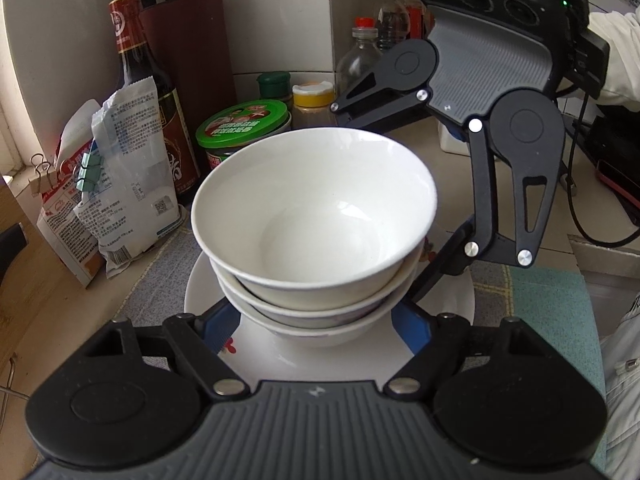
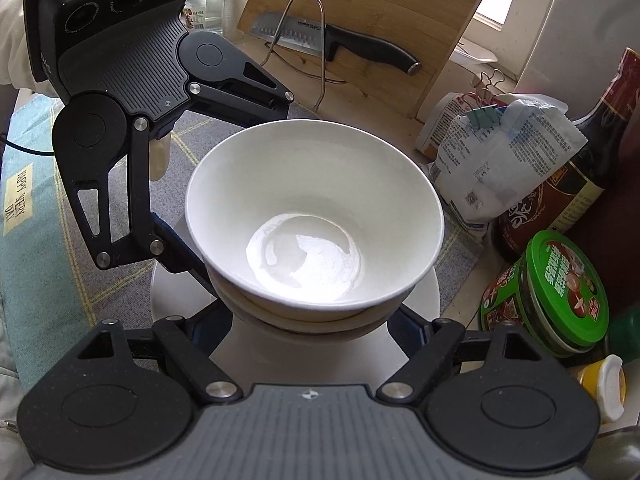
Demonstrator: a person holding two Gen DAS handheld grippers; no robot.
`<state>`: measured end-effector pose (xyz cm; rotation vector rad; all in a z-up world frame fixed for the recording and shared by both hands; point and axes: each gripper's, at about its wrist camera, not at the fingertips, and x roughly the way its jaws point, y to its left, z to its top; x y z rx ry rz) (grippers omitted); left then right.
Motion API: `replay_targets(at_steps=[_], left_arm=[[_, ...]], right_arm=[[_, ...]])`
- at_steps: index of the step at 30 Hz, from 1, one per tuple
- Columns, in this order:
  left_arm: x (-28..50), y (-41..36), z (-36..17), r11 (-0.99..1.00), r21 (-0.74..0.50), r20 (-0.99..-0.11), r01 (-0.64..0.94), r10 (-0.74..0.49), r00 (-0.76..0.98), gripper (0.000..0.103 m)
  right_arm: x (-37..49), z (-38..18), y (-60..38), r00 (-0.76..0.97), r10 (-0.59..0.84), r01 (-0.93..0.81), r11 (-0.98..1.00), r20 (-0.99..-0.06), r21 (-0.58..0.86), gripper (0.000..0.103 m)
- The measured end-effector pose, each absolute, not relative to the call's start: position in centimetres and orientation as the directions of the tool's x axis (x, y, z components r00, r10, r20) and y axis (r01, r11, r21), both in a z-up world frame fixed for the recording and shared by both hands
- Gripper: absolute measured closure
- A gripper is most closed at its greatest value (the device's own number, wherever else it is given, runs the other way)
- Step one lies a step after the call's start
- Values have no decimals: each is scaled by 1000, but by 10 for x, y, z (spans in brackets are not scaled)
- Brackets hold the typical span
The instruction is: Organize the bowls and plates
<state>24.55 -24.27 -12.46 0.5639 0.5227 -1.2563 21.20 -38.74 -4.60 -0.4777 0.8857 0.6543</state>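
Note:
Three white bowls are nested in a stack, top bowl [image 1: 320,208] [image 2: 312,216] upright and empty. The stack stands on a white plate [image 1: 280,364] [image 2: 256,356] with a flower print, which lies on a checked mat. My left gripper [image 1: 316,328] reaches in low from one side, its blue pads [image 1: 220,330] against the bottom bowl [image 1: 320,334]. Facing it from the opposite side, my right gripper [image 2: 310,328] straddles the same bowl, with its pads [image 2: 414,328] a little off the bowl's sides. Each view shows the other gripper's finger [image 1: 436,272] [image 2: 180,256] beside the stack.
Crowding one side of the stack are a dark sauce bottle [image 1: 136,60], a knife block [image 1: 188,52], clipped bags [image 1: 120,184], a green-lidded jar [image 1: 244,128] and small bottles. A cutting board [image 2: 360,20] leans on a wire rack, a knife [image 2: 340,40] in front of it. A teal mat [image 2: 48,220] lies alongside.

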Motion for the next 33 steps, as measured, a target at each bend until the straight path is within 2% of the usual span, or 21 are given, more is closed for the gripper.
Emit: replay_targets(at_steps=[1,3,5,8,12,16,18,22,26,29,33], left_arm=[[245,-242,-125,216,110,-644,970,-728,235,20],[240,-240,-126,230,124,-628,965,-735,255,11],[232,-236,-125,253,146,-608,956,-740,288,9],[216,-222,-122,299,172,-564,939,-752,343,7],[196,-194,-115,392,120,-491,912,-775,398,3],[174,-168,-105,471,59,-422,880,-787,450,1],[162,-158,-98,551,60,-399,833,-752,526,1],[147,-143,-82,660,28,-420,751,-674,608,1],[143,-133,-69,739,-24,-521,674,-585,622,1],[133,-123,-59,748,-30,-519,663,-578,629,1],[122,-116,-50,771,-5,-518,637,-547,658,1]], right_arm=[[212,-46,-387,461,326,-695,711,-826,-107,13],[211,-46,-386,457,336,-688,720,-823,-88,6],[209,-47,-384,464,331,-679,728,-821,-90,0],[200,-50,-380,477,321,-653,752,-818,-86,0],[181,-47,-374,520,264,-566,818,-813,-96,0],[157,-35,-363,581,174,-414,904,-795,-105,0],[147,-29,-355,599,106,-294,951,-793,-95,0],[120,-19,-342,631,-11,-49,997,-776,-54,0],[90,-8,-330,632,-107,173,985,-768,4,0],[74,1,-318,636,-155,262,965,-756,22,0],[58,13,-301,644,-203,298,955,-737,-3,0]])
